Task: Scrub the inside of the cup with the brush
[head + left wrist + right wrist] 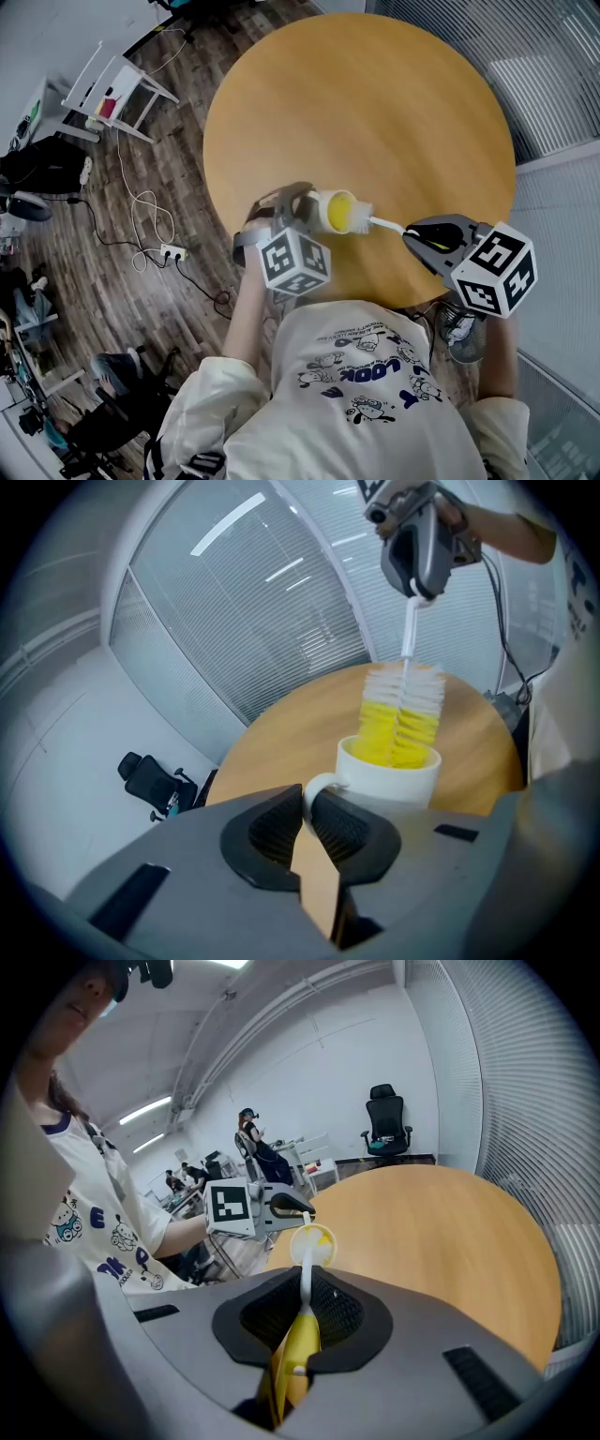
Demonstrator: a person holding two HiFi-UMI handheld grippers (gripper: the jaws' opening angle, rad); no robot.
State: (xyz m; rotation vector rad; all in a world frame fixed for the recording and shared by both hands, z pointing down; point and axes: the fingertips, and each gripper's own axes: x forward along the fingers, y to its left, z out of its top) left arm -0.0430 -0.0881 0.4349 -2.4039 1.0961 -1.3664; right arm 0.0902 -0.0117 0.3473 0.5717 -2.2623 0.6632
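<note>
The cup [389, 772], white outside, is held by its handle in the left gripper [307, 819], whose jaws are pinched almost together on the thin loop. The cup is tipped on its side with its mouth toward the right gripper [302, 1309], and it is held up over the near part of the tabletop [375, 103]. The brush [403, 714] reaches into that mouth, with its yellow bristles inside the rim and the white ones just outside. The right gripper's jaws are closed on the brush's yellow handle, and a thin white stem runs forward from them to the cup.

The two grippers face each other in front of the person's chest. A forearm is raised on either side of a white printed T-shirt [366, 394].

The tabletop is round and wooden. Around it lie a wood-plank floor [187, 309] with a power strip [171, 251] and loose cable, and slatted blinds [469, 56]. A black office chair [386, 1124] stands beyond the tabletop.
</note>
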